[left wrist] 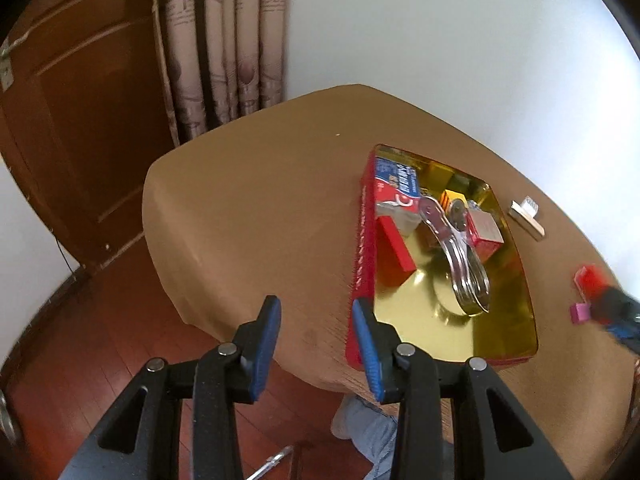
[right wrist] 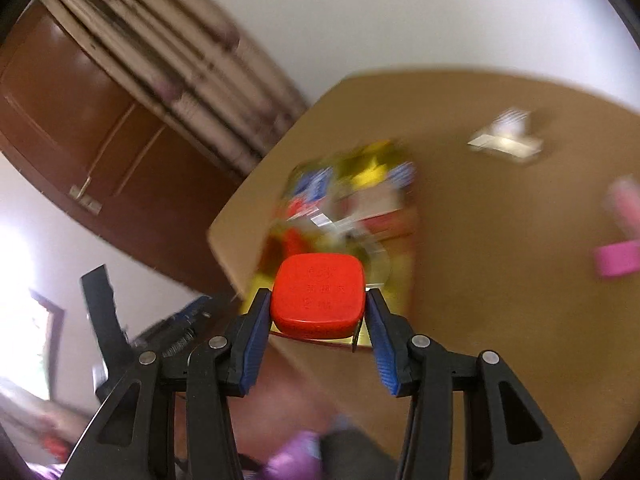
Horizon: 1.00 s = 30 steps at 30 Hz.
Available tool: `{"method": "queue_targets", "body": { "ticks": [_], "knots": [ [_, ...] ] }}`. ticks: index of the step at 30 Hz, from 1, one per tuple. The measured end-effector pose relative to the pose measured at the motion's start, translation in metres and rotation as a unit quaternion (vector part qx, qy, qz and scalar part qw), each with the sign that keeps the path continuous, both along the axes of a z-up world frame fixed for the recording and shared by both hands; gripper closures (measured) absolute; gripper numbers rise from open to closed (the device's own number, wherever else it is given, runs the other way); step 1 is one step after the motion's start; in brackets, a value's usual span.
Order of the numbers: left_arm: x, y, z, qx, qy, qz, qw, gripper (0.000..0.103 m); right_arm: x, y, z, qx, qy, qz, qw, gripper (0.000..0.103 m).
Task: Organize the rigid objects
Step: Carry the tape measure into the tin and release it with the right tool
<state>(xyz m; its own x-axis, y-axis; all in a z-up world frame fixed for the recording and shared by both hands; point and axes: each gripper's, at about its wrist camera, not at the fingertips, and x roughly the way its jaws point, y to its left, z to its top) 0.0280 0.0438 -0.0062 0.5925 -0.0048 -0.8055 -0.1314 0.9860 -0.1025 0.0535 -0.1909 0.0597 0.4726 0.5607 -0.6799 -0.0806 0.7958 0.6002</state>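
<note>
My right gripper [right wrist: 318, 306] is shut on a red rounded square case [right wrist: 318, 294], which it holds above the near end of a red tray with a gold floor [right wrist: 402, 276]. In the left wrist view the same tray [left wrist: 500, 320] lies on the brown table and holds a toothpaste box [left wrist: 396, 184], red boxes [left wrist: 394, 246] and a shiny metal tool [left wrist: 464, 268]. My left gripper [left wrist: 316, 312] is open with nothing between its fingers, just off the tray's near left corner. The right gripper [left wrist: 616, 314] appears blurred at the right edge with the red case [left wrist: 590, 278].
A white and wooden block [left wrist: 526, 216] and a pink piece [left wrist: 580, 314] lie on the brown tablecloth [left wrist: 260, 200] right of the tray. A wooden door [left wrist: 72, 120] and a curtain [left wrist: 224, 40] stand beyond the table's left side. A person's leg in jeans [left wrist: 368, 428] shows below the table edge.
</note>
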Motion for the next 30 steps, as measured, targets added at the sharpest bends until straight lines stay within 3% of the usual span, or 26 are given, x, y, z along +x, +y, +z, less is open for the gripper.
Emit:
{"method": "queue_targets", "body": {
  "ticks": [6,11,22,30],
  "knots": [
    [0.003,0.019,-0.006,-0.051,0.01,0.014,0.9985,0.065,0.049,0.053,-0.044,0.048,0.075,0.013,0.996,0.059],
    [0.008,0.017,-0.008,-0.047,0.014,0.002,0.9988,0.065,0.064,0.056,-0.064,0.041,0.103,-0.013,0.994,0.059],
    [0.013,0.017,-0.016,-0.065,0.034,-0.008,0.9973,0.065,0.09,0.064,-0.079,0.004,0.117,-0.024,0.993,0.058],
    [0.013,0.01,-0.018,-0.046,0.041,-0.013,0.998,0.065,0.083,0.057,-0.062,-0.014,0.082,-0.038,0.996,0.057]
  ]
}}
